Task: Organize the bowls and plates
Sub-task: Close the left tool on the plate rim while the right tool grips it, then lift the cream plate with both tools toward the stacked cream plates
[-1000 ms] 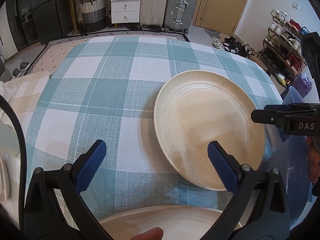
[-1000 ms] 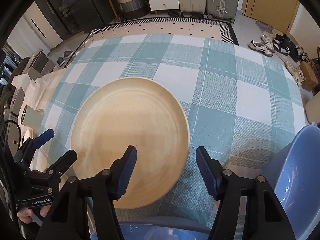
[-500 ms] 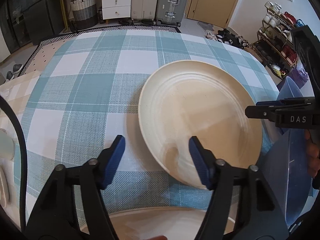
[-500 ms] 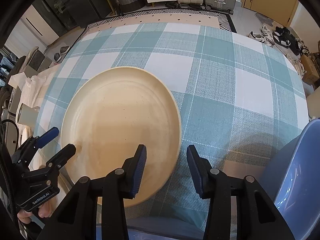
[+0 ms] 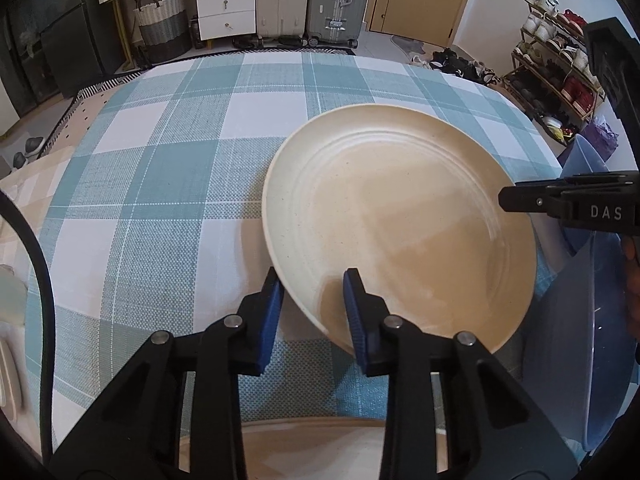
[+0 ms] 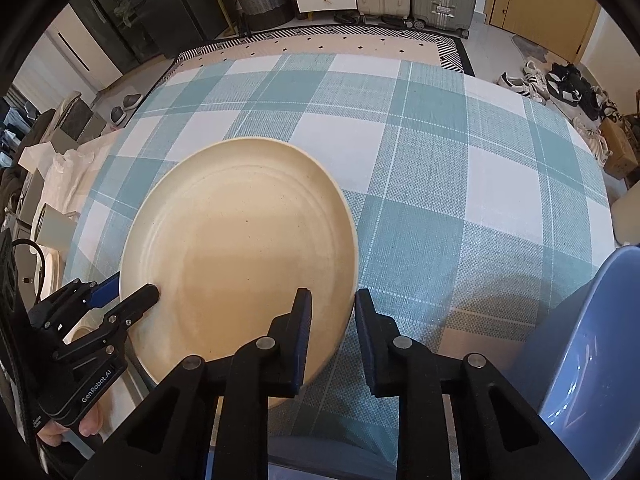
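Note:
A large cream plate (image 5: 400,232) lies on the teal and white checked tablecloth (image 5: 160,168). My left gripper (image 5: 314,300) has its blue pads either side of the plate's near left rim, narrowed around it. My right gripper (image 6: 330,322) straddles the plate's (image 6: 240,248) right rim the same way, one finger over the plate and one outside. The left gripper also shows in the right wrist view (image 6: 120,296) at the plate's left edge. The right gripper shows in the left wrist view (image 5: 560,200) at the plate's right edge. Whether the pads press the rim is unclear.
A second cream plate (image 5: 312,448) lies at the table's near edge under my left gripper. A blue bowl (image 6: 592,344) stands at the right. A pale cup (image 6: 52,226) and white items sit off the table's left. Shoes, suitcases and drawers are beyond.
Both grippers have closed from wide open to narrow and moved onto opposite rims of the cream plate. The plate has stayed on the cloth.

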Demonstrator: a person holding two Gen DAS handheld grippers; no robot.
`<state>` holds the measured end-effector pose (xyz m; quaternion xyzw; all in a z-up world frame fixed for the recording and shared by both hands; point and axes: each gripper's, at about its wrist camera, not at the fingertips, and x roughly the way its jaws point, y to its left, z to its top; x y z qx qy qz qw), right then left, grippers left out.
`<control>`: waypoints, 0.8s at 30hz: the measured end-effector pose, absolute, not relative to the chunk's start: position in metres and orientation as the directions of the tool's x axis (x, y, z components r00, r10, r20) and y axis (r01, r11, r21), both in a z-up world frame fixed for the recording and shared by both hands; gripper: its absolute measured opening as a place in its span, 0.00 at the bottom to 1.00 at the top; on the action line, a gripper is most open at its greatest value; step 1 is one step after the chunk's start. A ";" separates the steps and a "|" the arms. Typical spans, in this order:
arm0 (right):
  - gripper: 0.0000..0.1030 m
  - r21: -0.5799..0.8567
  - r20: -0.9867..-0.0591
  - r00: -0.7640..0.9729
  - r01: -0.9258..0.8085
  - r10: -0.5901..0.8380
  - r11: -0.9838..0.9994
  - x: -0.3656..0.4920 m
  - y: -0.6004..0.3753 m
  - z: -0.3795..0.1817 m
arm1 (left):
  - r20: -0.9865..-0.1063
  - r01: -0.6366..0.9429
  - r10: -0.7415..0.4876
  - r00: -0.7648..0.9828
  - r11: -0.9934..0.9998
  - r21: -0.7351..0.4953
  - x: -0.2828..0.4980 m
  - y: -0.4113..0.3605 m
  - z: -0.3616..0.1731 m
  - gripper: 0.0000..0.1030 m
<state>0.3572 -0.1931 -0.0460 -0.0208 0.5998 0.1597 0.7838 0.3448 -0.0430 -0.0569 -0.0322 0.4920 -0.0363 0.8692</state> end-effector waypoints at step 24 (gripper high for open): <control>0.22 0.142 -0.836 0.437 -0.413 0.332 0.900 0.316 -0.170 0.029 | -0.740 -0.047 -0.034 0.671 0.995 -0.089 0.301 -0.010 0.010 0.27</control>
